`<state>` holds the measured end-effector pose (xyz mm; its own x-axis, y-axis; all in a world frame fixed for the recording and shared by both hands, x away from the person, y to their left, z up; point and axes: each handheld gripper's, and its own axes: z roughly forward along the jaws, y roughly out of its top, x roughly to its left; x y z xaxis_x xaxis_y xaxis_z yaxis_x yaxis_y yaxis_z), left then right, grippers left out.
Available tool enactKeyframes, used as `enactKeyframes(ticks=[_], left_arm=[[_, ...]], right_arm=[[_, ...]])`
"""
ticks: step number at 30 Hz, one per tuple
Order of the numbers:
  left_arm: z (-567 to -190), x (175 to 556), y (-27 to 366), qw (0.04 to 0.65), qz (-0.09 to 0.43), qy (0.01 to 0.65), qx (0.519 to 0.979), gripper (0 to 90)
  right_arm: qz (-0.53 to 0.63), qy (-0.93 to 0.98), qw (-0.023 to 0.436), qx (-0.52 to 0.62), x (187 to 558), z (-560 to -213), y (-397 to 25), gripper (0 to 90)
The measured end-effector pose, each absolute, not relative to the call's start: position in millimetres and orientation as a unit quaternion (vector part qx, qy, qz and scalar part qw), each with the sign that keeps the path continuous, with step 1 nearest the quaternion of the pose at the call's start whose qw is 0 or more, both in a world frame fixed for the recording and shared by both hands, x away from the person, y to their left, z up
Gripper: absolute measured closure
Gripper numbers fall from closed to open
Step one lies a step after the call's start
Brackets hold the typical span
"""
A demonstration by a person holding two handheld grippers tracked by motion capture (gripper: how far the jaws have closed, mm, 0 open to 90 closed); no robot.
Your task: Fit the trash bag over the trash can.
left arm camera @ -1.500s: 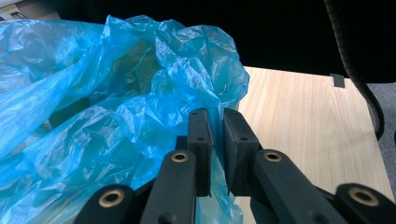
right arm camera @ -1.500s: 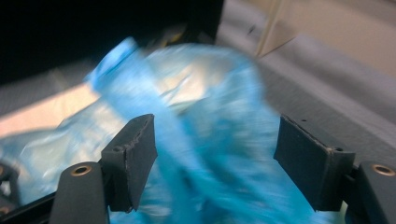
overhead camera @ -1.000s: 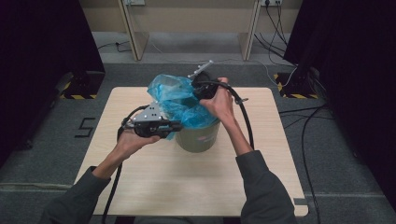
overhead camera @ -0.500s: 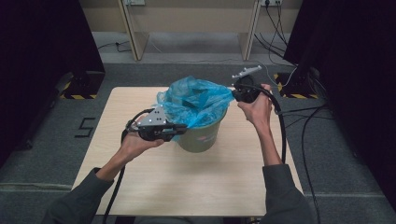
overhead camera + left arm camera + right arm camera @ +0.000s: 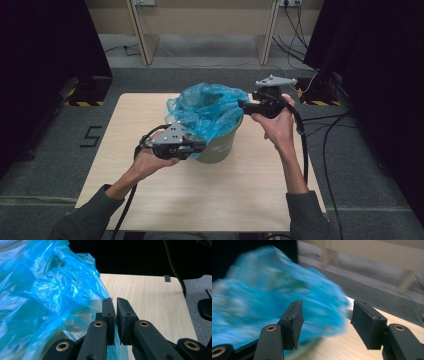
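Blue bag (image 5: 210,112) sits in the grey bin (image 5: 220,145), mid-surface. Your left gripper (image 5: 113,315) pinches the film at the near rim — jaws closed on it. Your right gripper (image 5: 325,320) — jaws wide apart, empty — faces the far-right rim, bag directly ahead; it's nearer there.

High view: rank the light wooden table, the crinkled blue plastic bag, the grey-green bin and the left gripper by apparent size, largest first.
1. Light wooden table.
2. Crinkled blue plastic bag.
3. Grey-green bin and left gripper: unsure. The bag covers much of the bin, and the gripper sits in front of it, nearer the camera, so they look alike.
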<state>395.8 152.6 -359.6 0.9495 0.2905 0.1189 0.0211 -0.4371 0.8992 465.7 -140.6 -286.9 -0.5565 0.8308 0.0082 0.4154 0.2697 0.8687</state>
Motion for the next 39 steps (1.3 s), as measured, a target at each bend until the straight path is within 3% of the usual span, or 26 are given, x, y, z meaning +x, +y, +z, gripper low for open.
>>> enactKeyframes(ticks=[5, 7, 12, 15, 18, 26, 33, 35, 39], left_arm=[[-361.0, 392.9, 148.3, 0.516, 0.125, 0.086, 0.843, 82.7], [-361.3, 392.4, 151.1, 0.518, 0.12, 0.09, 0.842, 80.6], [-363.5, 389.7, 162.8, 0.521, 0.116, 0.097, 0.84, 79.7], [-365.6, 388.9, 166.5, 0.526, 0.109, 0.1, 0.837, 79.2], [-370.4, 386.2, 165.2, 0.524, 0.105, 0.101, 0.839, 79.1], [-392.6, 383.2, 156.2, 0.502, 0.093, 0.091, 0.855, 84.9], [-383.0, 377.2, 174.5, 0.501, 0.092, 0.103, 0.855, 75.4], [-376.2, 373.3, 179.9, 0.503, 0.093, 0.103, 0.853, 70.4], [-358.6, 361.0, 189.3, 0.51, 0.099, 0.095, 0.849, 60.7]], right_arm=[[0.418, 0.777, 0.233, 0.409, 461.1, -302.0, -116.3, 34.7], [0.394, 0.784, 0.236, 0.417, 463.7, -312.0, -111.7, 36.4], [0.39, 0.794, 0.253, 0.393, 458.9, -323.3, -120.4, 72.2], [0.395, 0.798, 0.254, 0.377, 451.7, -320.6, -127.7, 85.2], [0.394, 0.801, 0.257, 0.37, 442.3, -319.3, -136.5, 89.6], [0.392, 0.808, 0.238, 0.37, 427.1, -346.8, -150.5, 89.2], [0.384, 0.818, 0.231, 0.361, 419.2, -359.4, -146.3, 83.9], [0.388, 0.816, 0.231, 0.361, 418.4, -357.8, -147.7, 79.0], [0.418, 0.796, 0.231, 0.371, 410.7, -345.1, -150.8, 59.5]])
